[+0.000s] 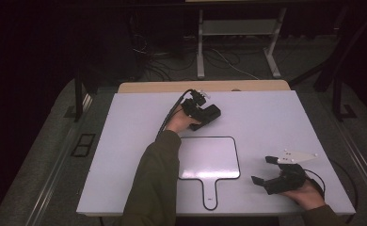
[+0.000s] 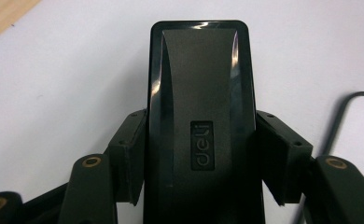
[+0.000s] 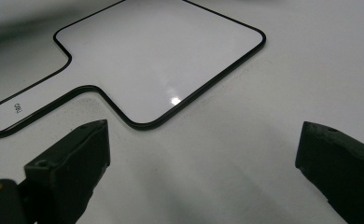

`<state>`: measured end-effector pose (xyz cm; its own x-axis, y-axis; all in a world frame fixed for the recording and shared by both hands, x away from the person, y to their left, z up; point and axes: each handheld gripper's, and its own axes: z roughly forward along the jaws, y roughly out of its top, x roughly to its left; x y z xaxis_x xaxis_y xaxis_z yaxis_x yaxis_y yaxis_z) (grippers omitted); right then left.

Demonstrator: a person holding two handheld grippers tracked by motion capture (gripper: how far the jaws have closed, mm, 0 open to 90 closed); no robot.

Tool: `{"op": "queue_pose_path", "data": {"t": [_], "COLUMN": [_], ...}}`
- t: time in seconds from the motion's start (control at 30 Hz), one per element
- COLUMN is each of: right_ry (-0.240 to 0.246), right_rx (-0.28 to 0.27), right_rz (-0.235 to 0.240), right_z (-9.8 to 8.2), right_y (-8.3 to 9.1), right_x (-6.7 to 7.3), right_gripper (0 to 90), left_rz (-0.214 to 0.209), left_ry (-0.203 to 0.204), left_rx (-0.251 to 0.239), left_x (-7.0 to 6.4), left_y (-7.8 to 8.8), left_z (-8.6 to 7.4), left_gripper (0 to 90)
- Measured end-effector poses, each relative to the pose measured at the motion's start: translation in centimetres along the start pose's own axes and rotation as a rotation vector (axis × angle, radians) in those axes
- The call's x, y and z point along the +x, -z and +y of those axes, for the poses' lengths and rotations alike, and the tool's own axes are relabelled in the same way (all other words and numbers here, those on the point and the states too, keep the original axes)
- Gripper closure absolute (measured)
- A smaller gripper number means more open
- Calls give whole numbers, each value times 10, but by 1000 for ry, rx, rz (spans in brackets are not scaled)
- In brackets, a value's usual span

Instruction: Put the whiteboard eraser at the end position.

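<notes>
A black whiteboard eraser (image 2: pixel 201 70) marked "deli" sits between the jaws of my left gripper (image 2: pixel 201 140), whose pads (image 2: pixel 131 149) press on its two long sides. In the high view this left gripper (image 1: pixel 201 112) is at the far middle of the white table top (image 1: pixel 266 122), with the eraser (image 1: pixel 211 116) low over the surface. A small hand-held whiteboard (image 1: pixel 210 157) with a black rim and a handle lies flat at the front centre. My right gripper (image 1: pixel 263 170) rests at the front right, open with nothing between its jaws. It faces the whiteboard (image 3: pixel 157 51) from just beyond its corner.
A wooden table edge (image 1: pixel 205 86) shows behind the white top. The left gripper's cable (image 1: pixel 172 113) trails back along the sleeve. Metal frame legs (image 1: pixel 200 47) and loose cables stand on the dark floor beyond.
</notes>
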<state>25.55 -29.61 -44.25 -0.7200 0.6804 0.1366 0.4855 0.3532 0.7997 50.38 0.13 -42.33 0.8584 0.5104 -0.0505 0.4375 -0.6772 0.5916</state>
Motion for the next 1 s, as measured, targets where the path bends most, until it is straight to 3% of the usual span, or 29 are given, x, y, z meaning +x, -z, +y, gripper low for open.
{"op": "queue_pose_path", "data": {"t": [0.17, 0.3, 0.5, 0.53, 0.6, 0.63, 0.7, 0.73, 0.8, 0.87, 0.9, 1.0], "right_ry": [0, 2, -4, -4, -4, -2, -7, -9, -15, -15, -14, -13], "right_rx": [-2, 0, 6, 5, 5, 5, -2, -7, -11, -13, -15, -19], "right_rz": [-3, -2, -3, -1, 0, -1, 5, 5, 6, 5, 5, 6], "right_z": [0, -1, -2, -2, -3, -3, -3, -3, -2, -2, -2, -1], "right_y": [1, 1, 0, 0, 0, 0, 0, 0, 1, 1, 1, 0], "right_x": [-1, -2, -4, -5, -6, -7, -8, -8, -8, -8, -7, -7], "right_gripper": [19, 19, 19, 19, 19, 19, 19, 19, 19, 19, 19, 19], "left_rz": [3, -19, -18, -22, -25, -25, -24, -24, -22, -21, -18, -15], "left_ry": [0, 38, 57, 38, 56, 36, 56, 30, 43, 23, 31, 5], "left_rx": [16, -48, -119, -108, -153, -135, -174, -157, -176, -164, -187, -187], "left_x": [1, 3, -1, 1, -1, -1, -5, -5, -9, -12, -15, -21], "left_y": [-8, -2, 13, 17, 18, 22, 23, 26, 28, 33, 34, 42], "left_z": [-3, -5, -11, -12, -14, -15, -17, -18, -19, -20, -21, -25], "left_gripper": [387, 321, 260, 252, 243, 236, 234, 230, 221, 214, 211, 207]}}
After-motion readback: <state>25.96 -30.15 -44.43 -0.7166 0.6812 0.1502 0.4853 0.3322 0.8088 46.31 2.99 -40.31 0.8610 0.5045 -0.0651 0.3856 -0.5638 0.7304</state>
